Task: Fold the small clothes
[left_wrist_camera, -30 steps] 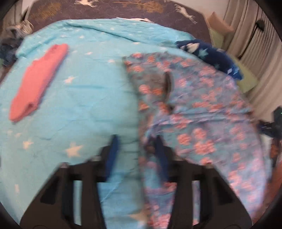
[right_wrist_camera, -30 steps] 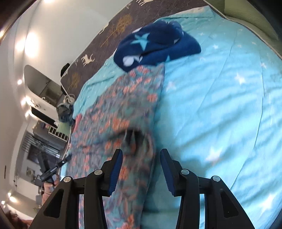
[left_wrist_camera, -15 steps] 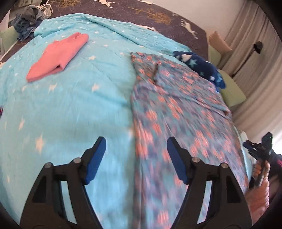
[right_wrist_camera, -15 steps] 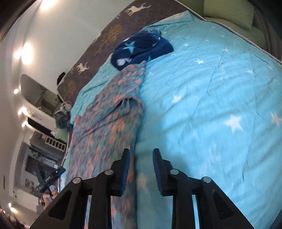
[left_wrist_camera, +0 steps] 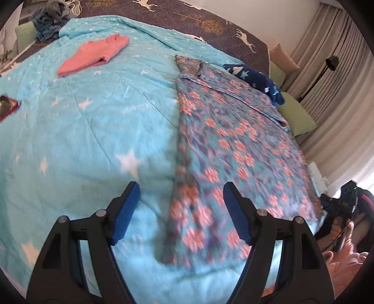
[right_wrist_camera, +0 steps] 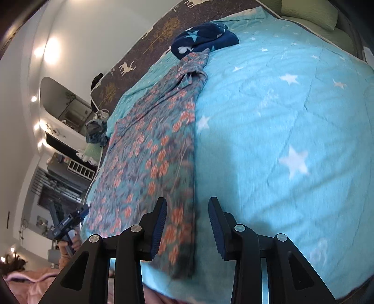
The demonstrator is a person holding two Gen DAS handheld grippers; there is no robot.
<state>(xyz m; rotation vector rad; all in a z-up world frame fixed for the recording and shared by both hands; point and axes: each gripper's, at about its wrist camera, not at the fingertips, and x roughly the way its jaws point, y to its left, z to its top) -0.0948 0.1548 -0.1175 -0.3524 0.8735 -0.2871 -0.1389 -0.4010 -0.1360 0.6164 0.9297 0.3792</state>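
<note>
A long floral garment (left_wrist_camera: 224,149), blue-grey with orange flowers, lies spread flat on the light blue star bedspread (left_wrist_camera: 98,131). It also shows in the right wrist view (right_wrist_camera: 152,152). My left gripper (left_wrist_camera: 180,212) is open and empty above the garment's near left edge. My right gripper (right_wrist_camera: 187,224) is open and empty above the garment's near right edge. A folded pink garment (left_wrist_camera: 93,55) lies at the far left. A dark blue star-print garment (left_wrist_camera: 254,79) lies at the floral garment's far end, and it shows in the right wrist view (right_wrist_camera: 203,39).
A red phone (left_wrist_camera: 7,106) lies at the bedspread's left edge. Green pillows (left_wrist_camera: 294,112) and curtains (left_wrist_camera: 339,98) are on the right. A pile of blue-grey clothes (left_wrist_camera: 51,18) sits at the far left corner. The other gripper shows at each view's edge (right_wrist_camera: 67,224).
Both grippers have let go of the floral garment, opened and pulled back toward its near end. The garment now lies flat and stretched out along the bed.
</note>
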